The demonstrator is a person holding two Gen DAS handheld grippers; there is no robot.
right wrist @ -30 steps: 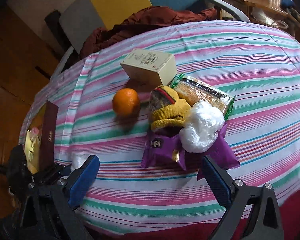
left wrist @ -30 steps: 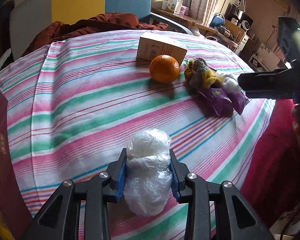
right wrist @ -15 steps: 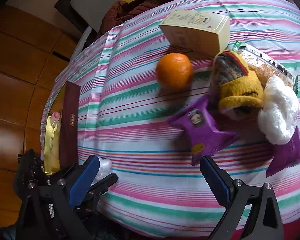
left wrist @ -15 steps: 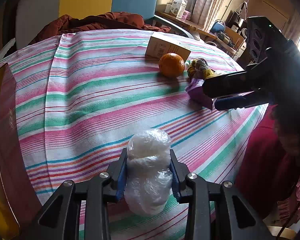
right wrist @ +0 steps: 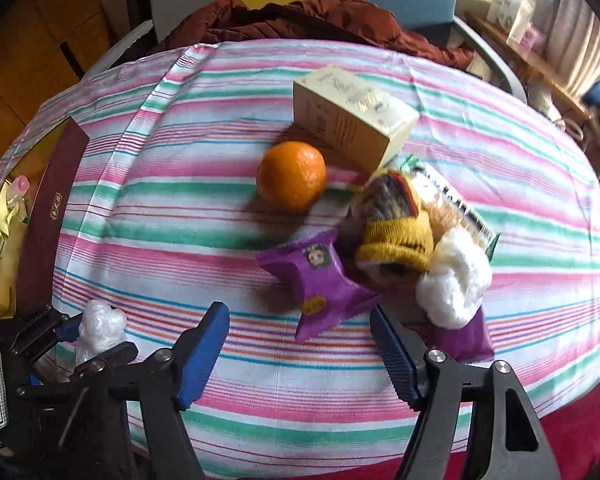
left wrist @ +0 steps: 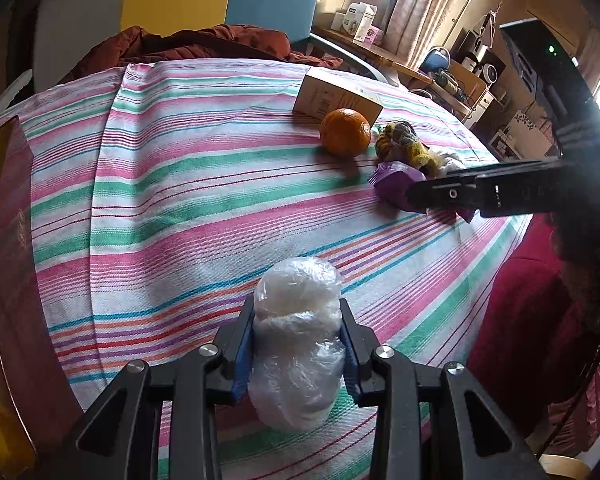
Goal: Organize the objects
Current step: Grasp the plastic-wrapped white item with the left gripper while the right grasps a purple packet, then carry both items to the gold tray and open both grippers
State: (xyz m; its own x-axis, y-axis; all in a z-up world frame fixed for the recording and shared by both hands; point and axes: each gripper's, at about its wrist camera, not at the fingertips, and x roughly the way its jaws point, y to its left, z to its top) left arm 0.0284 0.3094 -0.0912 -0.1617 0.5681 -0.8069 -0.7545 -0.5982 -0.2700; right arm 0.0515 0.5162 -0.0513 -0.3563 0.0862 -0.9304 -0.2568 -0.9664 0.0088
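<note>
My left gripper [left wrist: 298,342] is shut on a clear plastic-wrapped bundle [left wrist: 298,340] above the near edge of the striped tablecloth [left wrist: 160,200]. The same bundle [right wrist: 100,328] shows at lower left in the right wrist view. My right gripper [right wrist: 300,344] stands open just short of a purple snack packet [right wrist: 320,280]. Behind the packet lie a yellow knitted item [right wrist: 396,232], a white fluffy bundle [right wrist: 452,284], an orange [right wrist: 292,176] and a cream box [right wrist: 352,112].
A dark red box [right wrist: 48,216] with a gold lining sits at the table's left edge. A maroon garment [right wrist: 300,20] lies over a chair behind the table. A second purple packet [right wrist: 464,340] and a clear-wrapped snack tray [right wrist: 452,196] sit by the fluffy bundle.
My right gripper has dropped lower and come nearer to the purple packet. My left gripper has kept hold of the wrapped bundle and has shifted slightly.
</note>
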